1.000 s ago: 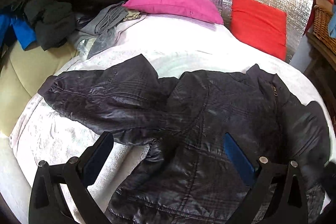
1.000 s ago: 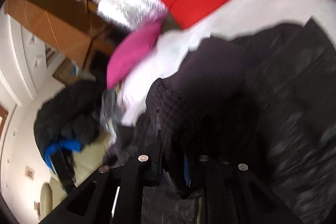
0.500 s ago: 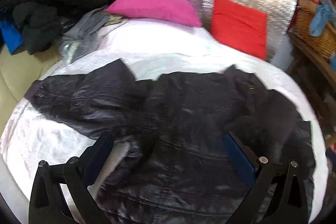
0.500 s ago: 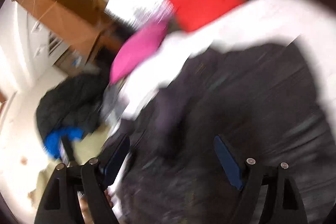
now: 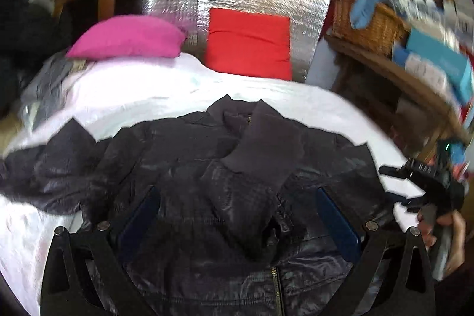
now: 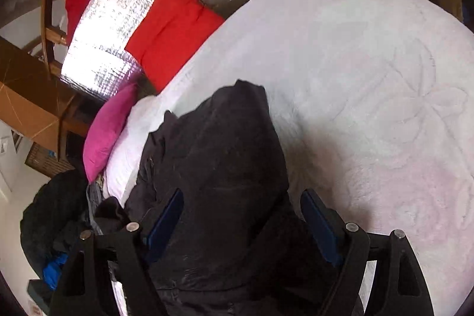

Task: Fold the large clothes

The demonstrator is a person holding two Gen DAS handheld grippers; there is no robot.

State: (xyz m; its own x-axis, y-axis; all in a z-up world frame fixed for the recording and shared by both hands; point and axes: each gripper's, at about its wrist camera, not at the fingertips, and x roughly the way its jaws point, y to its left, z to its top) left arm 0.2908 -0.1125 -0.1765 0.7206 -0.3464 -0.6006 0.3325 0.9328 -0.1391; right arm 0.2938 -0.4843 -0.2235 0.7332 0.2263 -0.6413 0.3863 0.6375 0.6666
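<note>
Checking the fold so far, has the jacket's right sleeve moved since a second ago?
Yes. The sleeve now lies folded across the black jacket, its cuff pointing toward the red cushion; earlier it lay out at the jacket's right edge.

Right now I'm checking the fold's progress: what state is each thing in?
Black jacket: lying flat on the white blanket, zipped.
Right sleeve: folded in across the jacket's front.
Left sleeve: spread out to the side, not folded.
Left gripper: open, nothing between its pads.
Right gripper: open over the jacket, gripping nothing.
</note>
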